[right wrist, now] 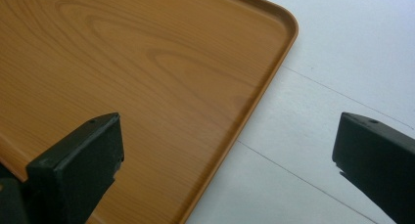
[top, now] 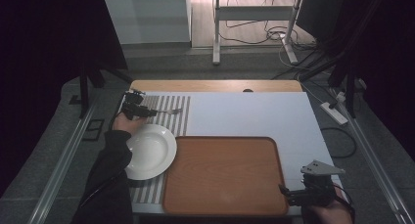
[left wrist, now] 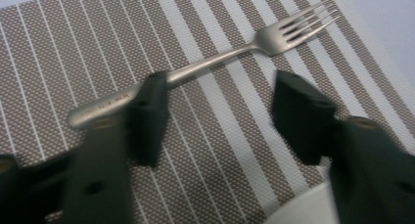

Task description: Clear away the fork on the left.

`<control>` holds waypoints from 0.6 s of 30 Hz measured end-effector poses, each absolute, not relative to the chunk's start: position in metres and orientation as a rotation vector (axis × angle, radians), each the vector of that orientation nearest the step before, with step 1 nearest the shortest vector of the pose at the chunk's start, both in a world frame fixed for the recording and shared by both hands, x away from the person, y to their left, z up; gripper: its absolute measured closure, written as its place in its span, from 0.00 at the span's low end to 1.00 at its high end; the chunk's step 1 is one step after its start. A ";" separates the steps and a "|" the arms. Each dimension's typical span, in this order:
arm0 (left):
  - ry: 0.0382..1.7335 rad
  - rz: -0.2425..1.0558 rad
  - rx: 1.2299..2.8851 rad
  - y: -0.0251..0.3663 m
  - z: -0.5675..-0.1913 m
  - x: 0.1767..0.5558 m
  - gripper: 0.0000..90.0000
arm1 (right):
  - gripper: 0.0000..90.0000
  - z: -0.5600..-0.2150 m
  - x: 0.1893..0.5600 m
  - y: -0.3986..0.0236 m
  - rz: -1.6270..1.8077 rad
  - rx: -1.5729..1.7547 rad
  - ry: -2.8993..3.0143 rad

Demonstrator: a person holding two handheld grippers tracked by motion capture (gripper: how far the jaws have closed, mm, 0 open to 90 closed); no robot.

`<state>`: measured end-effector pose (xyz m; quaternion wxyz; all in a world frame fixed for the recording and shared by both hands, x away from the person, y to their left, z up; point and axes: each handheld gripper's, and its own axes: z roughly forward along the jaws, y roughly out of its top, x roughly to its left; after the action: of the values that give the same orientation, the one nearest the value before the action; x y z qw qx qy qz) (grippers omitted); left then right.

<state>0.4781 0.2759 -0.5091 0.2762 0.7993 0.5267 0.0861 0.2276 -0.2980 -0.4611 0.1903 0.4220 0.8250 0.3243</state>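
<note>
A metal fork [left wrist: 220, 57] lies flat on a brown and white striped placemat [left wrist: 73, 48], tines toward the upper right. My left gripper [left wrist: 220, 94] is open just over it, and its left jaw covers part of the handle. In the high view the left gripper [top: 148, 111] is at the mat's far left, with the fork [top: 170, 111] pointing right from it. My right gripper [right wrist: 227, 131] is wide open and holds nothing, above the right rim of a wooden tray [right wrist: 122, 62]. From above, the right gripper [top: 286, 193] sits at the tray's near right corner.
A white plate [top: 149, 150] rests on the placemat [top: 172, 120] just nearer than the fork, and its rim [left wrist: 303, 209] shows under the left gripper. The wooden tray [top: 225, 175] lies to its right on the white tabletop [top: 254, 111]. A sleeved forearm [top: 110, 175] crosses the plate's left edge.
</note>
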 end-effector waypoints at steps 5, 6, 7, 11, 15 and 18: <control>1.418 0.238 2.207 0.276 -0.512 0.487 0.92 | 0.00 -0.461 0.228 -0.298 0.913 1.186 2.319; 1.420 0.239 2.215 0.276 -0.513 0.490 0.92 | 0.00 -0.461 0.228 -0.298 0.913 1.186 2.319; 1.429 0.234 2.221 0.276 -0.514 0.493 0.97 | 0.00 -0.461 0.228 -0.298 0.913 1.186 2.319; 1.442 0.256 2.230 0.275 -0.516 0.503 0.99 | 0.00 -0.461 0.228 -0.298 0.914 1.187 2.320; 1.463 0.268 2.226 0.272 -0.517 0.512 0.99 | 0.00 -0.461 0.228 -0.299 0.917 1.186 2.321; 1.476 0.270 2.236 0.270 -0.519 0.518 0.99 | 0.00 -0.461 0.227 -0.299 0.919 1.184 2.322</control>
<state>0.5180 0.2704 -0.5195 0.2228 0.8095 0.5343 0.0978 0.2275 -0.2988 -0.4611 0.1879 0.4208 0.8253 0.3265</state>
